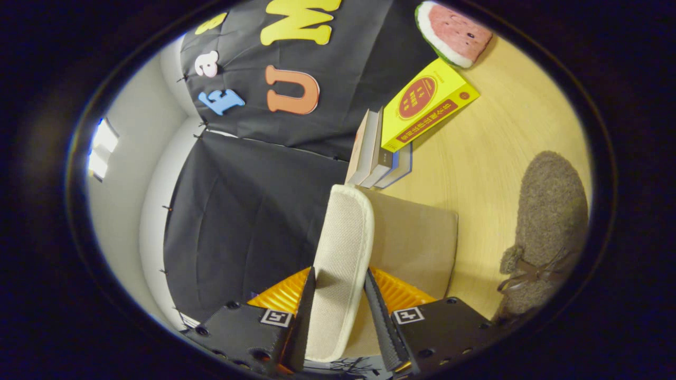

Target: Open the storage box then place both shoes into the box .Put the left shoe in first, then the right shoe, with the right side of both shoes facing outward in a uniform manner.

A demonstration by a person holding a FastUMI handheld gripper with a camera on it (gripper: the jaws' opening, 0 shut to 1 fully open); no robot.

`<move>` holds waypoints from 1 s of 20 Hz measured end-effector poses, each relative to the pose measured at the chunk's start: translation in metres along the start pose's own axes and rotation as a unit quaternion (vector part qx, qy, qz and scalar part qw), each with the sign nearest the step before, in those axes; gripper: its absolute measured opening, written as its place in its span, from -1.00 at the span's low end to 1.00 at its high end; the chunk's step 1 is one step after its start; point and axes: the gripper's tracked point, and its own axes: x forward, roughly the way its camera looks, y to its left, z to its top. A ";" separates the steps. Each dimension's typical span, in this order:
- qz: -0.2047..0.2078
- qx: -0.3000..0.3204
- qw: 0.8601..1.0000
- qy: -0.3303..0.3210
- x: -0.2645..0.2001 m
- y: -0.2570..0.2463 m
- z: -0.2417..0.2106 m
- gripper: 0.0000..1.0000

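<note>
Lid (340,264) between the jaws of gripper (340,311), both fingers (303,316) pressing on its cream padded rim, jaws closed down to lid thickness. Lid swung up on edge, tan box (417,243) body just behind it on the worktop (501,158). Step in hand, by judgement: opening the box, likely midway. Best done by following the hinge arc, not pulling straight; keep grip near rim centre so lid won't twist or drag the soft box along. Carry past upright so it drops back and stays open before letting go. Risk: fabric lid slipping from pads, or flopping shut. Grey fuzzy shoe (549,227) with bow lying beside the box toward the worktop's near edge, untouched. Cannot tell if left or right shoe. Books (377,153), yellow box (428,103) and watermelon toy (454,34) along the far edge, well clear of the lid's swing.
</note>
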 end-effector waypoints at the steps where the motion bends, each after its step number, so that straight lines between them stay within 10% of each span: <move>1: -0.006 0.001 1.000 -0.003 -0.001 -0.001 0.003 0.09; 7: 0.031 -0.010 0.999 -0.013 -0.023 0.037 0.011 -0.99; 20: 0.057 -0.073 0.996 -0.019 0.041 0.177 0.008 -0.99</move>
